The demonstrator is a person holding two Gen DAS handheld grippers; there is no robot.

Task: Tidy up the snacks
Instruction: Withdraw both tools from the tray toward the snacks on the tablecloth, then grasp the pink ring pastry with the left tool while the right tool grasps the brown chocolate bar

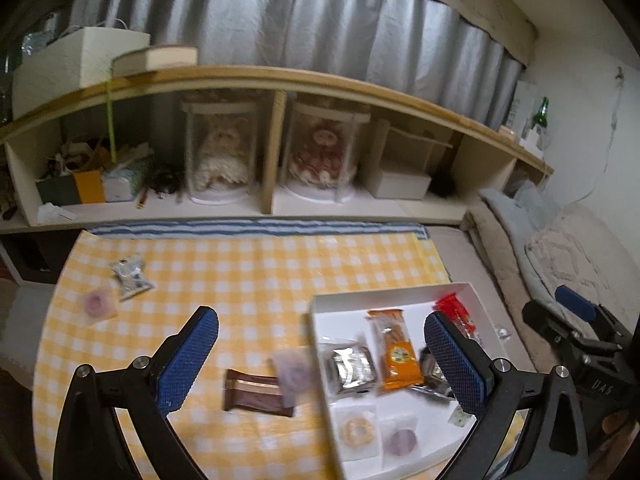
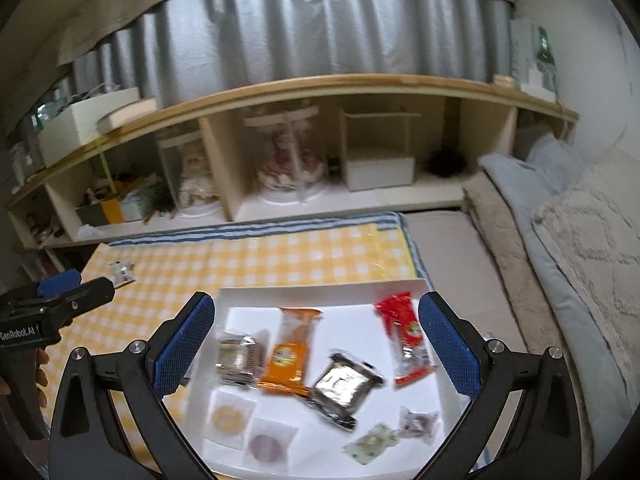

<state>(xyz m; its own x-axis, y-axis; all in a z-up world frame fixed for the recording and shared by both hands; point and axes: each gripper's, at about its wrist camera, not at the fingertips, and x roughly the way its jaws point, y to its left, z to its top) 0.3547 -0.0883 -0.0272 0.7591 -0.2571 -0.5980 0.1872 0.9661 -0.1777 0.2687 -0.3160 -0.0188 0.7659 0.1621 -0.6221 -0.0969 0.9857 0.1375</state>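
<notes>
A white box (image 1: 384,294) (image 2: 320,296) sits on the yellow checked cloth (image 1: 256,272). Inside lie an orange pack (image 2: 290,352), a red pack (image 2: 404,336), two silver-dark packs (image 2: 344,388), a ring pastry (image 2: 228,416), a purple pastry (image 2: 266,444) and small candies (image 2: 372,446). Outside the box, a brown bar (image 1: 256,394) lies beside a blurred purple packet (image 1: 292,372) at the box's left wall. A silver packet (image 1: 130,276) and a pink packet (image 1: 98,304) lie far left. My left gripper (image 1: 326,360) is open above the box's left edge. Over the box, my right gripper (image 2: 316,348) is open and holds nothing.
A low wooden shelf (image 1: 280,80) runs along the back, with two doll cases (image 1: 218,152) and small boxes. Folded blankets (image 2: 560,240) lie to the right of the cloth. A hand (image 2: 40,364) holds the left gripper's handle.
</notes>
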